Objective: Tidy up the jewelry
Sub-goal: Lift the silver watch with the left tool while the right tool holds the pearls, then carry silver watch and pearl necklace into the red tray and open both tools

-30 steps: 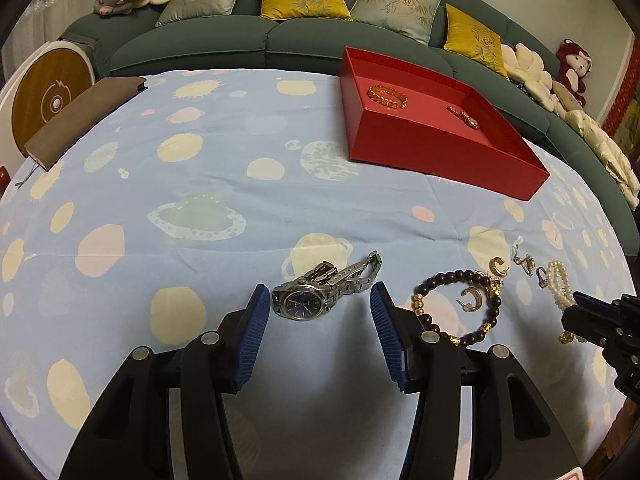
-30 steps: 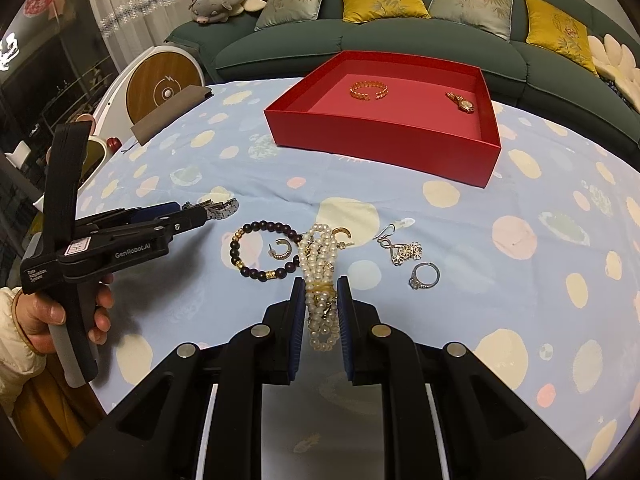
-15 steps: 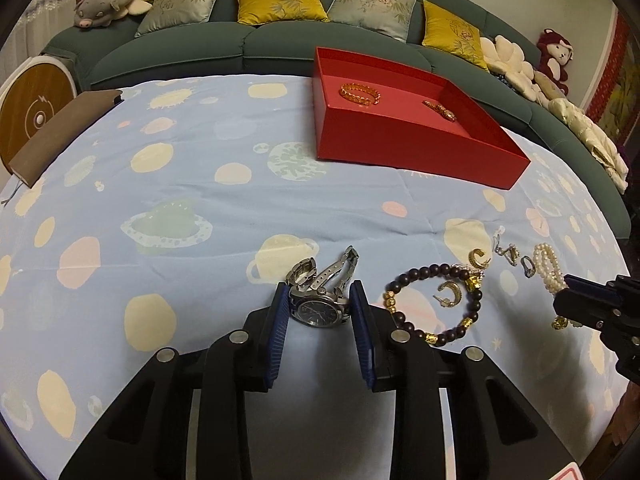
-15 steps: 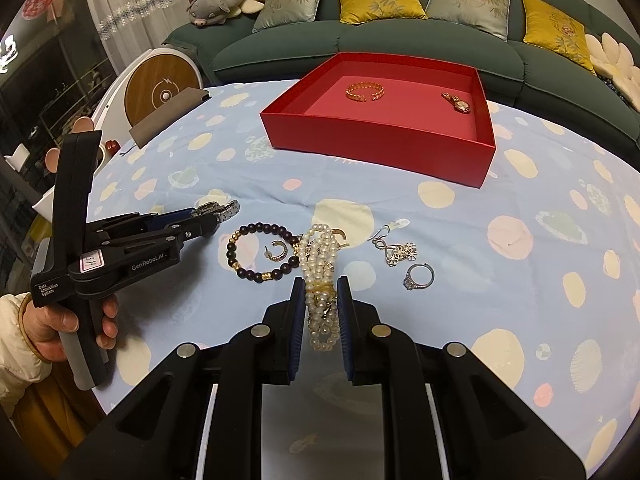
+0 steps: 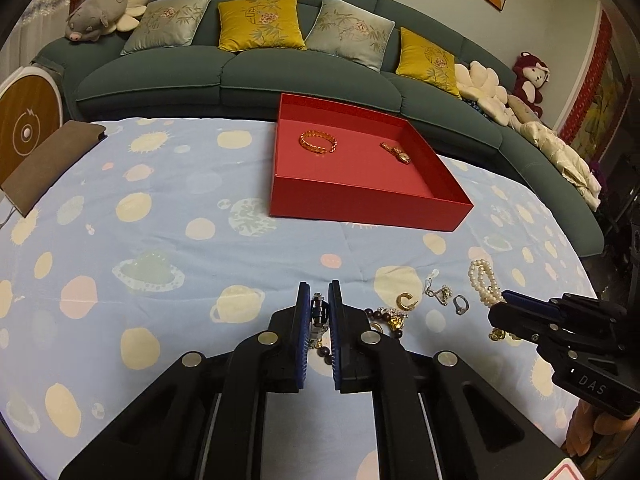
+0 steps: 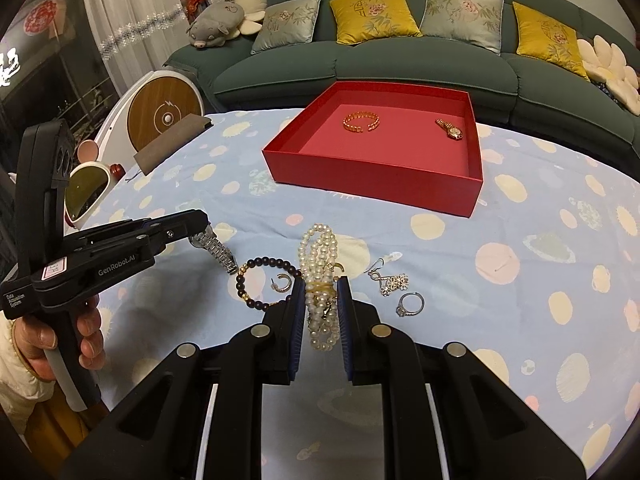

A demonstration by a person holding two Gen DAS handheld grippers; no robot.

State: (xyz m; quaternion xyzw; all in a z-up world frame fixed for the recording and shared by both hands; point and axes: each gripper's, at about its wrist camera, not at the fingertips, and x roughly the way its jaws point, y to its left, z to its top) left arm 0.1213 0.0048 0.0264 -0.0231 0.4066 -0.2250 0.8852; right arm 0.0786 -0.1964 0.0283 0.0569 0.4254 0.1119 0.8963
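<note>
Left wrist view: the left tool (image 5: 319,307) is closed to a narrow gap on a silver wristwatch (image 5: 317,318), the steel band pinched on edge between its blue pads above the planet-print cloth of the bench (image 5: 160,216). Just right of the tool lie a dark bead bracelet (image 5: 386,316) and a gold hoop earring (image 5: 406,301), then drop earrings (image 5: 439,293) and a silver ring (image 5: 460,305). Toward the bench's right edge, the right tool (image 5: 505,307) grips a pearl bracelet (image 5: 483,282). A red tray (image 5: 360,204) sits near the far edge, holding a gold bangle (image 5: 319,142) and a small gold watch (image 5: 397,152).

Right wrist view: the right tool (image 6: 320,298) is closed snugly around the pearl bracelet (image 6: 320,264), whose strands bunch between the pads and spill out ahead of them. At left, a hand (image 6: 60,338) holds the left tool (image 6: 198,226), from which the wristwatch (image 6: 216,250) hangs by its band, the low end at or just above the cloth beside the bead bracelet (image 6: 260,272). A hoop earring (image 6: 283,283) lies inside the bead loop; the drop earrings (image 6: 390,280) and ring (image 6: 410,305) rest to the right of the pearls. The red tray (image 6: 376,184) stands beyond, toward the far edge, with the bangle (image 6: 361,122) and gold watch (image 6: 451,130) inside.
</note>
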